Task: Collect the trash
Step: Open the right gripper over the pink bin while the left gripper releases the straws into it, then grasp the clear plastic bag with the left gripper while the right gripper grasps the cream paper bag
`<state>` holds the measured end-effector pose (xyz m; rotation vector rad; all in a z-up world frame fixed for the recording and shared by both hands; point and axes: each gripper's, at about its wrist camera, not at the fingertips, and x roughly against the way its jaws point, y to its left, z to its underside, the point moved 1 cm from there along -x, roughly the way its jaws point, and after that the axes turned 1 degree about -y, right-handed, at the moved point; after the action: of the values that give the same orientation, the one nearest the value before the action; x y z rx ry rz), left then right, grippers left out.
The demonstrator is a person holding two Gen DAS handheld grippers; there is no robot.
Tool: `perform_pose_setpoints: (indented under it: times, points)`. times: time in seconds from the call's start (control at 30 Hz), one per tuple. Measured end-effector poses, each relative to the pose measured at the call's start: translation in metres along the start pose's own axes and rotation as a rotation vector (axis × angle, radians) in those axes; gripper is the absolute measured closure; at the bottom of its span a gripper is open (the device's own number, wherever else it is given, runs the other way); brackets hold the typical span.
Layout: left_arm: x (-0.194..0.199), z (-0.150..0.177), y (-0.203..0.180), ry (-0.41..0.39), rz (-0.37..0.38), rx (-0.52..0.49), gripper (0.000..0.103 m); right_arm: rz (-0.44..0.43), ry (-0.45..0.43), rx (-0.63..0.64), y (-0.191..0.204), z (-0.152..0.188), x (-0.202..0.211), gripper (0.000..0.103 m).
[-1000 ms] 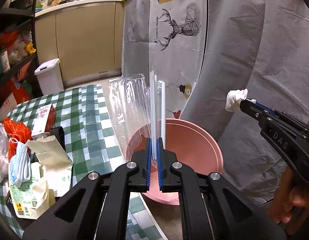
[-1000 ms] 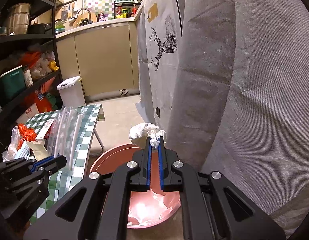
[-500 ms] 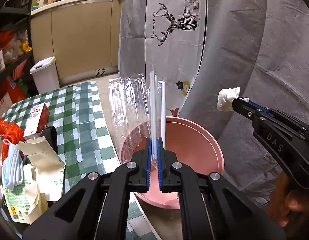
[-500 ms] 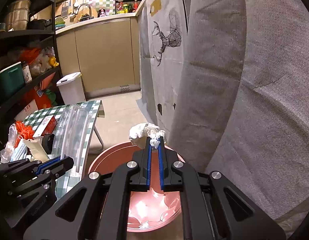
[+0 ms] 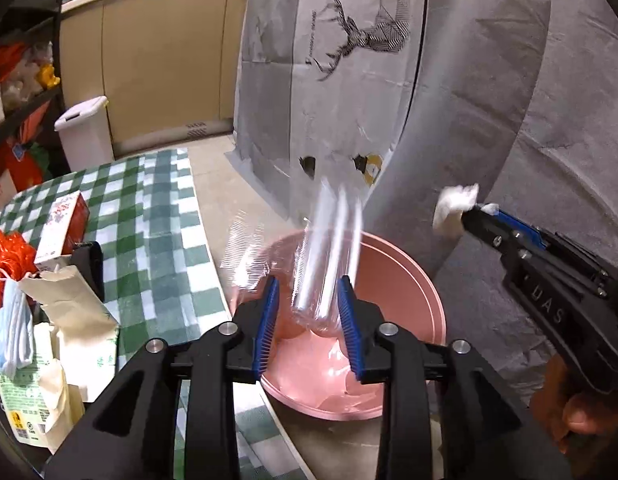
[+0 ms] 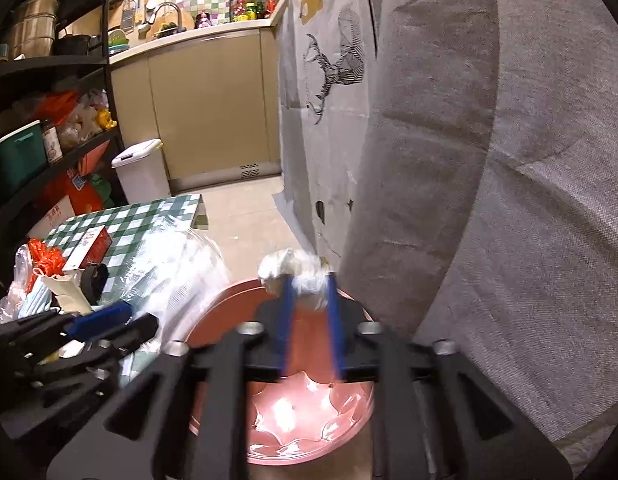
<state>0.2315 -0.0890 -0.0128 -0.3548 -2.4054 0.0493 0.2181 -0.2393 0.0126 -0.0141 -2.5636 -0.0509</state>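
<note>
Kitchen cabinets and a draped grey cover with a stag print close off the back of the room, and down in front a pink basin sits on the floor just beside the checked green desk. Both grippers hang over that basin, and I take this for the dropping step of the clear-up. The left gripper has just been opening its fingers; the clear plastic wrapper with white straws is between them, blurred, and looks to be sliding free toward the basin rather than pinched. The right gripper has likewise just been spreading its fingers, with the crumpled white tissue between the tips; it looks loose, though I cannot tell whether it clings to one pad. A hand shows behind that gripper at the picture's edge. More rubbish waits on the desk: a torn paper bag, a blue face mask, an orange net and a small red and white box. Next, I would guess, both pieces need to fall clear into the basin, perhaps with a slight shake, before either gripper swings back to the desk for another item.
</note>
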Motion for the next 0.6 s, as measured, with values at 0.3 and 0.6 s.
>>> perform_pose_setpoints:
  times: [0.3,0.6]
  points:
    - [0.012,0.002,0.004,-0.02,-0.015,-0.003,0.072,0.015,-0.007,-0.022,-0.005,-0.001,0.003,0.059]
    - [0.039,-0.002,0.014,-0.07,-0.028,0.001,0.072,0.005,-0.034,0.001,0.004,-0.001,0.012,0.059]
